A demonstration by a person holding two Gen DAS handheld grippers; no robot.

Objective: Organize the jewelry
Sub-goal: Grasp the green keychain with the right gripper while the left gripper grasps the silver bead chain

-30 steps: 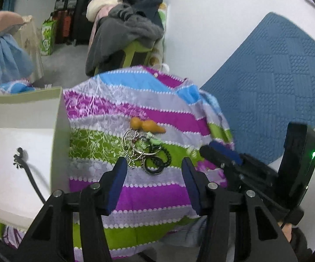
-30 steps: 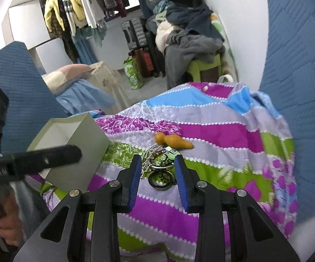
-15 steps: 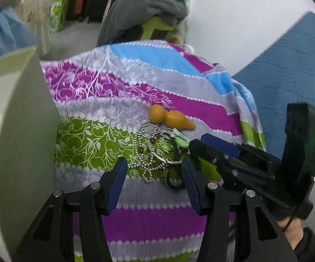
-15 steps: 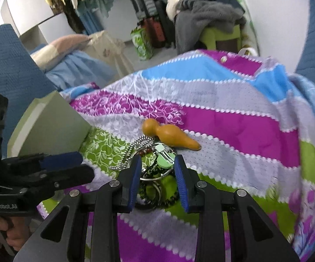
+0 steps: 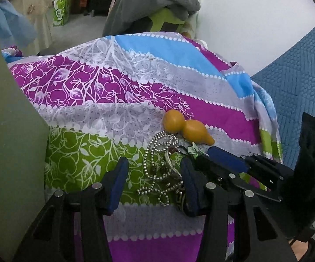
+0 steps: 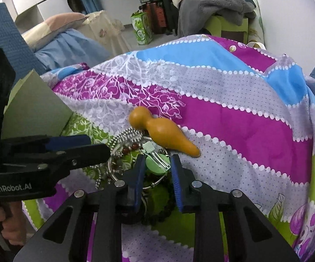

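Jewelry (image 6: 135, 152), a tangled heap of silver bead chain, brown beads, metal bangle and pale green clip, lies between the right claw (image 6: 156, 172), whose narrowly parted jaws have just been closing, untouching; the left claw (image 5: 154, 172) gapes half-open over the chain, on the striped floral bedsheet (image 6: 233, 118), beside an orange gourd-shaped pendant (image 6: 161, 131).

Right wrist view. The right gripper (image 6: 156, 168) had just been closing, its jaws narrow around a green hair clip (image 6: 157, 163) in the jewelry pile (image 6: 124, 150). An orange gourd (image 6: 157, 131) lay just beyond the pile; the left gripper (image 6: 78, 148) reached in from the pile's left.
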